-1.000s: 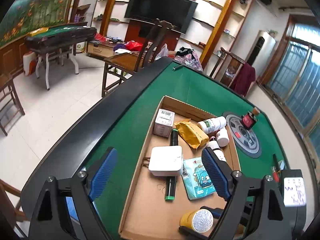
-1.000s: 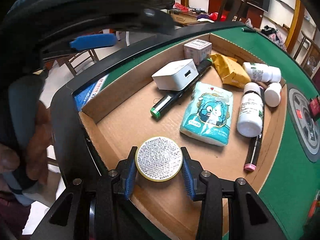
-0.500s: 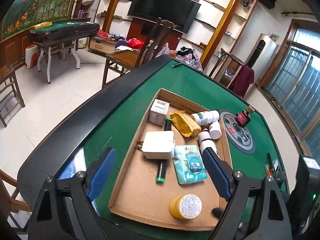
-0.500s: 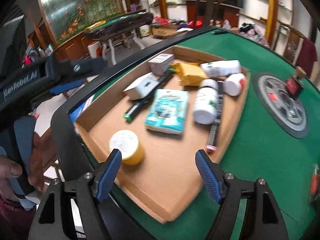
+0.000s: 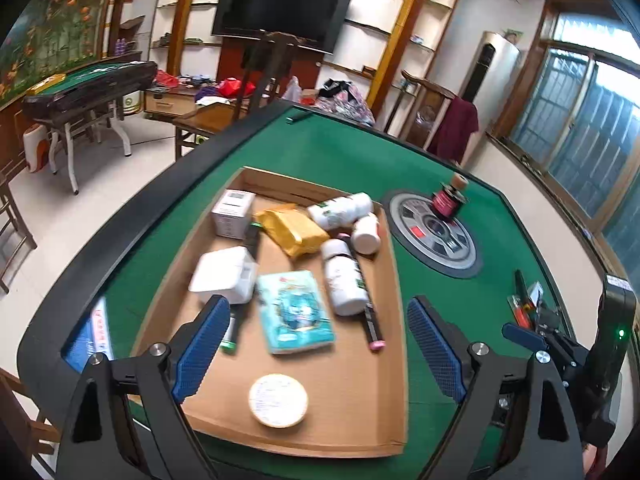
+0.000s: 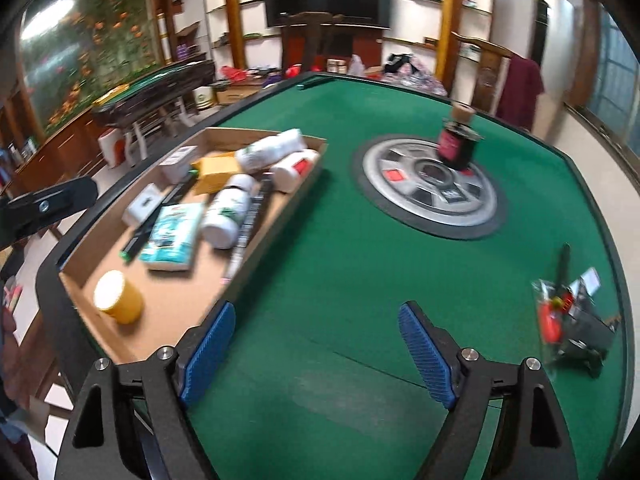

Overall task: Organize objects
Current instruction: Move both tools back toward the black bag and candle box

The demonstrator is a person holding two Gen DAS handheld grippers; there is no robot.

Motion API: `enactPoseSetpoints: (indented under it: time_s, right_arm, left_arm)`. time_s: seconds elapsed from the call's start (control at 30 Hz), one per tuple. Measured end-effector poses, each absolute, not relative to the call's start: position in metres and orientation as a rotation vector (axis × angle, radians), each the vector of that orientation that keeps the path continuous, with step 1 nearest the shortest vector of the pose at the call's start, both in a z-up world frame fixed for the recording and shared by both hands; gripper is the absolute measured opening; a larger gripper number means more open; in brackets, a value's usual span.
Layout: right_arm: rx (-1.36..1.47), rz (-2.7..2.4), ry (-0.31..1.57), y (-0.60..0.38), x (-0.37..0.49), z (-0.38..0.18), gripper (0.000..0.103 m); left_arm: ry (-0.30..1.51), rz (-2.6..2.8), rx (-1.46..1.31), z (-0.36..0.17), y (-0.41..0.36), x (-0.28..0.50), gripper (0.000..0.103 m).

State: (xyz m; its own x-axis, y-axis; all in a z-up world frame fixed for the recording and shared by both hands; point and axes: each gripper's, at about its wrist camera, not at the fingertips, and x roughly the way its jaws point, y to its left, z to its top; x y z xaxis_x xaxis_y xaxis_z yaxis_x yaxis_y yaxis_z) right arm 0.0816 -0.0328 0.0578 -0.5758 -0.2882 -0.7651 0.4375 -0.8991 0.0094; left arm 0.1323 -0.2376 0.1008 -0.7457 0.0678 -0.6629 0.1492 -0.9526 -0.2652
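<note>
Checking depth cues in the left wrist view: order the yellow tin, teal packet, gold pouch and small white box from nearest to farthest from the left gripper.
1. Yellow tin: near end of the cardboard tray, just ahead of the open left gripper.
2. Teal packet: mid-tray.
3. Gold pouch: far half, centre.
4. Small white box: far left corner.

Yellow jar (image 6: pixel 119 298), green felt table (image 6: pixel 340 264)

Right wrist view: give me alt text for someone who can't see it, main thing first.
The right gripper hangs open and empty over the green table. To its left, a cardboard tray holds a yellow jar, white bottles, a teal packet and pens; ahead, a small dark bottle stands on a round grey disc.
</note>
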Motion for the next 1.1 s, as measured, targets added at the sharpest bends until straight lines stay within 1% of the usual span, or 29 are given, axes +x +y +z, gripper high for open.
enactPoseSetpoints:
  time_s: [0.13, 0.53, 1.1]
  right_arm:
    - [1.166, -2.492, 0.22, -0.009, 0.08, 0.056, 0.089]
    - [1.141, -2.625, 0.22, 0.048, 0.081, 0.058, 0.091]
    - [1.151, -2.726, 0.185, 0.111, 0.074, 0.053, 0.093]
  left_arm:
    - [0.427, -2.865, 1.143, 0.098, -0.216, 0.125, 0.09]
    - [0.287, -2.899, 1.257, 0.091, -0.16, 0.11, 0.09]
    - [0.144, -2.934, 1.379, 0.082, -0.09, 0.095, 0.09]
